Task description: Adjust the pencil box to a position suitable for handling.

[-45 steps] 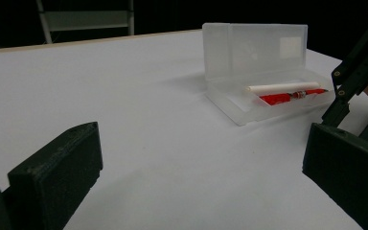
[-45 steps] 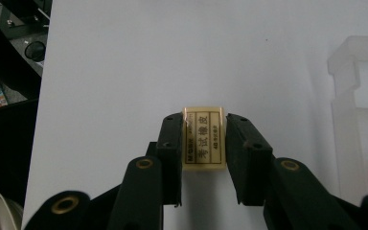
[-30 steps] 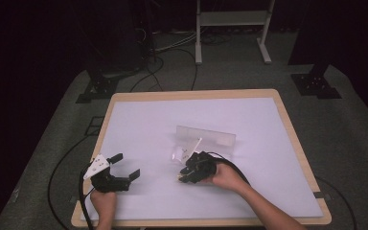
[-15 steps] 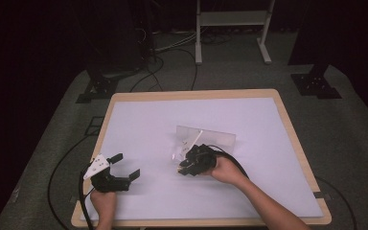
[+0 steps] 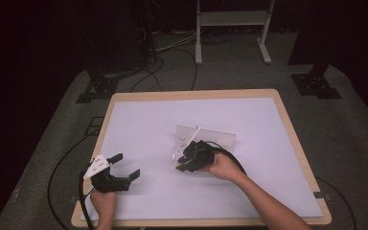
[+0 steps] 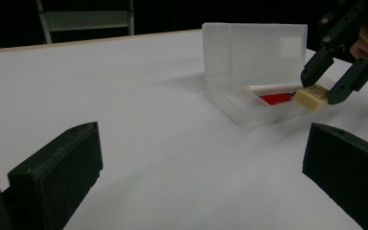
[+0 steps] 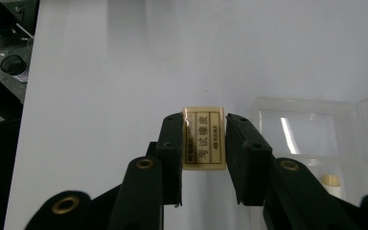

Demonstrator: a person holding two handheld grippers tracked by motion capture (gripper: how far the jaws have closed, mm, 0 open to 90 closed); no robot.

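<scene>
Gripping nothing, my left gripper (image 5: 122,171) rests near the table's seven o'clock corner, its two black jaws standing wide apart over bare white tabletop (image 5: 139,120); in the left gripper view they rise at the lower corners with only the white surface between them. Toward three o'clock from it, near the table's middle, my right gripper (image 5: 186,160) is clenched on a small cream rectangular eraser with dark printed characters on its label (image 7: 203,138). In the right gripper view both black pads press against the eraser's long sides, and it stands out past the tips above the tabletop. In the left gripper view the same eraser (image 6: 311,96) hangs between those jaws just at the front edge of a clear translucent plastic pencil box (image 6: 254,52), whose lid stands upright behind its shallow tray. Inside that tray lie a white stick-shaped item (image 6: 273,88) and something red (image 6: 274,98) that I cannot identify. In the high view the box (image 5: 211,136) sits at about one o'clock from my right gripper, just beside it.
</scene>
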